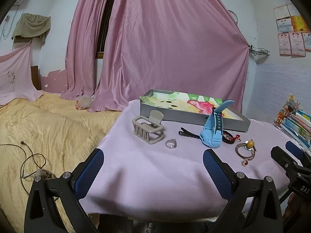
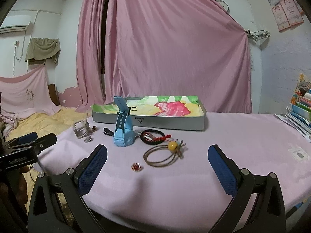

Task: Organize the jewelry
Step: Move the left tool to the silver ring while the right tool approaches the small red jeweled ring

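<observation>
Bedroom w/ pink curtains [image 1: 155, 44] behind, yellow bedspread [image 1: 48, 128] at 9 o'clock, and a table under a lilac cloth [image 2: 233, 136] in front. Only the right wrist view shows the wall AC unit [image 2: 14, 26] at 10 o'clock; only the left wrist view shows the dark cord [image 1: 29, 159] lying on the bedspread.

Largest item: shallow grey tray [image 2: 155, 121] w/ a floral liner, at 12 o'clock at the far side of the cloth. Next, blue watch [image 2: 123, 131] standing upright just in front of the tray, strap [image 1: 226, 104] sticking up. Beige claw clip [image 1: 148, 129] sits at 11 o'clock in the left view, well left of the watch. Black-and-red bracelet [image 2: 154, 136] lies just right of the watch. Brown hair tie w/ yellow bead [image 2: 167, 153] lies nearer, btwn the right gripper's fingers in that view. Black hairpin [image 1: 189, 133] lies left of the watch. Silver ring [image 1: 171, 143] sits near the clip at 12 o'clock of the left gripper. Smallest: red stud [image 2: 136, 167], just ahead of the right gripper's left finger.

Left gripper [image 1: 153, 157] spread wide, holding nothing, low over the cloth's near edge. Right gripper [image 2: 157, 153] likewise spread, empty.
</observation>
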`<state>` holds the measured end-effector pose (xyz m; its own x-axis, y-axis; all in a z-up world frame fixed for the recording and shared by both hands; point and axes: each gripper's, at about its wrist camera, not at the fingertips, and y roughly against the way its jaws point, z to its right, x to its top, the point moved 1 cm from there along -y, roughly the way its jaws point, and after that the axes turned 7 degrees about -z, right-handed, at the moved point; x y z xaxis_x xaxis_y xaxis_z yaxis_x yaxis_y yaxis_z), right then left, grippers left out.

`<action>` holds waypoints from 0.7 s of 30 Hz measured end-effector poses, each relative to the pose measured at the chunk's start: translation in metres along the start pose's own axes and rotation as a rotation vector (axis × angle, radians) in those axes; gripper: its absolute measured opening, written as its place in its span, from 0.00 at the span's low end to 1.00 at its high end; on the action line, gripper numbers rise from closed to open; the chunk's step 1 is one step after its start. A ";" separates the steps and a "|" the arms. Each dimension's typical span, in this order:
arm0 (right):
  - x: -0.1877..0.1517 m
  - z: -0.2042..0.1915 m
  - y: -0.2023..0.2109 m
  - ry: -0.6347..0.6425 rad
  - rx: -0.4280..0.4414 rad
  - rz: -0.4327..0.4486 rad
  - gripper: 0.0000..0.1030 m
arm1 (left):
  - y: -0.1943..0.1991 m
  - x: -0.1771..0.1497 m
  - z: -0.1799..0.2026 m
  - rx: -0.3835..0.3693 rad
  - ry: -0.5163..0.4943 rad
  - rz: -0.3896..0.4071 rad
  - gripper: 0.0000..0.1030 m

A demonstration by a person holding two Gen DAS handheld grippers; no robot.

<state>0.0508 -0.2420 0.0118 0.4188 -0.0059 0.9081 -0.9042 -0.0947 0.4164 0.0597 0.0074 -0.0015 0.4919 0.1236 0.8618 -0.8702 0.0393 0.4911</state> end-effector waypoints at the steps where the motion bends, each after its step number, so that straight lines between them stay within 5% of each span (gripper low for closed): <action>1: 0.002 0.000 -0.003 0.003 0.006 -0.003 0.99 | -0.002 0.002 0.000 -0.001 -0.001 -0.001 0.99; 10: 0.010 -0.003 -0.024 0.003 0.049 -0.048 0.98 | -0.034 0.022 0.005 -0.054 -0.014 -0.059 0.99; 15: 0.010 -0.008 -0.038 0.011 0.074 -0.109 0.82 | -0.049 0.025 0.013 -0.102 -0.047 -0.110 0.98; 21: 0.006 -0.014 -0.051 0.019 0.096 -0.174 0.65 | -0.070 0.028 0.018 -0.151 -0.068 -0.203 0.77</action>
<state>0.0983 -0.2236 -0.0037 0.5658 0.0372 0.8237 -0.8058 -0.1867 0.5619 0.1345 -0.0097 -0.0097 0.6529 0.0315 0.7568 -0.7454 0.2044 0.6345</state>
